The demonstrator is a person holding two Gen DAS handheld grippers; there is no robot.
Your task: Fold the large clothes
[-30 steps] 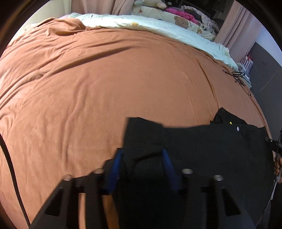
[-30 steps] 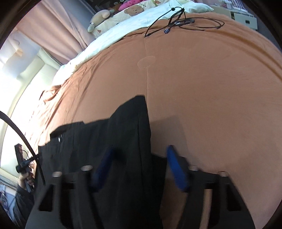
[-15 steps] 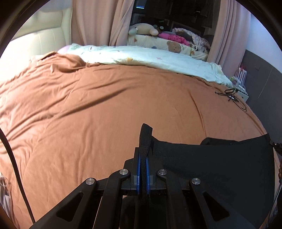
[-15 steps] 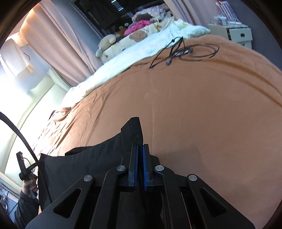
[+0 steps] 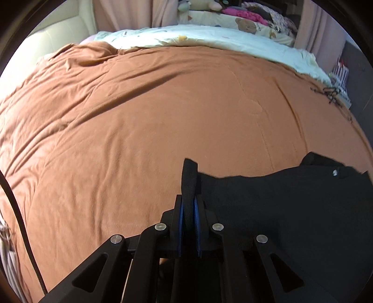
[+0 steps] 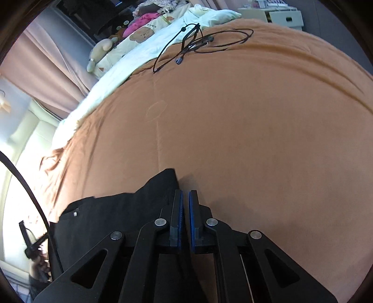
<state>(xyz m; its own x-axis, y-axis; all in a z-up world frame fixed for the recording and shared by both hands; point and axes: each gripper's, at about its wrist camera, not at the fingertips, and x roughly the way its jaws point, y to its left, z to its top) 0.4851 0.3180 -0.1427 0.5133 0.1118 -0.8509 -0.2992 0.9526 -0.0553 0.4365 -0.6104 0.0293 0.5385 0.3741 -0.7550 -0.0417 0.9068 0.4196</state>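
Observation:
A black garment (image 5: 291,200), trousers with a metal button at the waist, hangs stretched between my two grippers over the orange bedspread (image 5: 139,116). My left gripper (image 5: 189,200) is shut on one corner of it, and a fold of black cloth sticks up between the blue pads. My right gripper (image 6: 185,198) is shut on the other corner of the black garment (image 6: 112,219), which spreads to the left in the right wrist view. The garment's lower part is hidden behind the gripper bodies.
A tangle of black cables (image 6: 198,44) lies on the bedspread's (image 6: 256,128) far right part. A pale quilt (image 5: 209,39) and soft toys (image 6: 102,51) line the far edge. Curtains (image 6: 46,65) hang behind. A white nightstand (image 6: 284,16) stands at the far right.
Both grippers were open around the garment's edge a second ago; they closed on it and lifted it. Since half a second ago the views have tilted down toward the bed.

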